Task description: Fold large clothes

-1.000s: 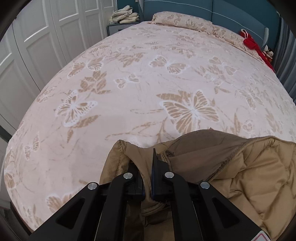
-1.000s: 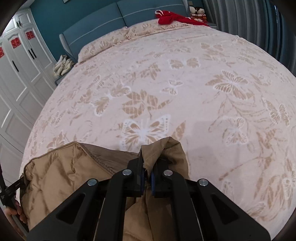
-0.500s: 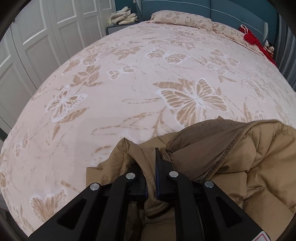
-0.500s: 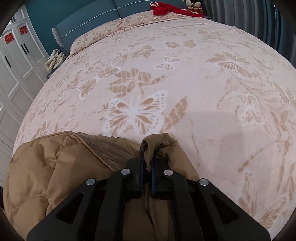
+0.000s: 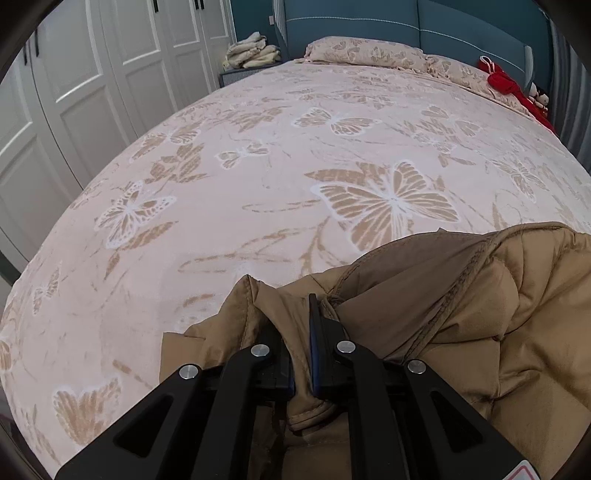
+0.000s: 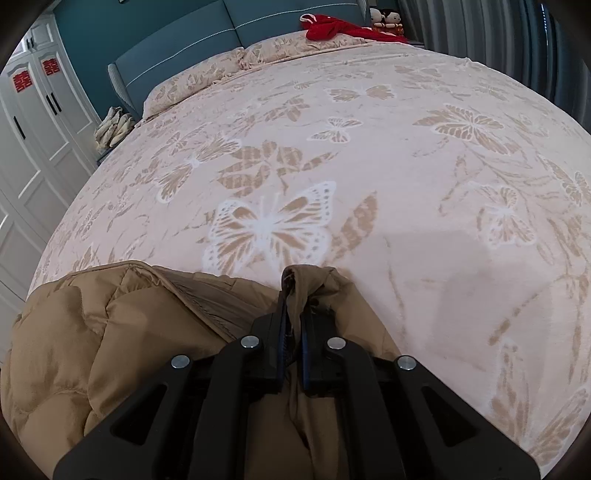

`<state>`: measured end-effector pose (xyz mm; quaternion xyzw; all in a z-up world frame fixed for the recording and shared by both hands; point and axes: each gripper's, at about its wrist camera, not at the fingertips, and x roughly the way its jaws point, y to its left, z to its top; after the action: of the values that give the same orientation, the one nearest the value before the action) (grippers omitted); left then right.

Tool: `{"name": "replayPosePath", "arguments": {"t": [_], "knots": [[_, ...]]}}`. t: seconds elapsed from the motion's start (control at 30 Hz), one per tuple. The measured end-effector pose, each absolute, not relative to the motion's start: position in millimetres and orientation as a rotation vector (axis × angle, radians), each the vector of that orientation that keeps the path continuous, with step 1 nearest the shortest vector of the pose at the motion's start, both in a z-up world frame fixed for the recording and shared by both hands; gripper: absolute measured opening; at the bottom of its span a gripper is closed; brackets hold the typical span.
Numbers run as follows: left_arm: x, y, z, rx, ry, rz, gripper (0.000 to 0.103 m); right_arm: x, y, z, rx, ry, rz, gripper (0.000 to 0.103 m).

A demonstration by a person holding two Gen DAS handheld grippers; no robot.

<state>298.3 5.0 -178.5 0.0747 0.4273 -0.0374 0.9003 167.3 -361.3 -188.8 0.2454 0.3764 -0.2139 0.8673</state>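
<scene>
Left wrist view: the left hand-held gripper [image 5: 302, 332] pinches the tan puffer jacket [image 5: 498, 317] at a hem fold, over the bed [image 5: 258, 192]. The right hand-held gripper [image 6: 291, 317] is clenched on another fold, perhaps a sleeve end. It looks soft, bulky and probably slippery (grip seams, not padding).

Garment: tan quilted puffer jacket [image 5: 498, 314], padded, crumpled.
Pose: bunched, with two pinched folds raised.
Place: near edge of the butterfly-print bed cover.

Both wrist cameras sit low at the foot of the pink butterfly-patterned bedspread [image 5: 258, 177], facing the teal padded headboard [image 6: 207, 48]. Each looks closely over its own fingers. They share the bedspread [image 6: 406, 147], headboard [image 5: 443, 29] and red cloth [image 5: 506, 83] [image 6: 332, 27].
</scene>
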Motion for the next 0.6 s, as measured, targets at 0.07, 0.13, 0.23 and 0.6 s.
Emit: {"name": "replayPosePath", "arguments": {"t": [0.07,0.13,0.23,0.6], "knots": [[298,4,-180,0.153,0.875,-0.075,0.009,168,-361,-189,0.51,0.782,-0.45,0.004],[299,4,-181,0.148,0.869,-0.076,0.009,168,-360,-189,0.504,0.776,-0.455,0.004],[298,5,-180,0.148,0.866,-0.075,0.009,167,-360,-188,0.503,0.767,-0.457,0.005],[269,71,-86,-0.017,0.861,-0.069,0.063,102,-377,-84,0.508,0.598,-0.47,0.053]]}}
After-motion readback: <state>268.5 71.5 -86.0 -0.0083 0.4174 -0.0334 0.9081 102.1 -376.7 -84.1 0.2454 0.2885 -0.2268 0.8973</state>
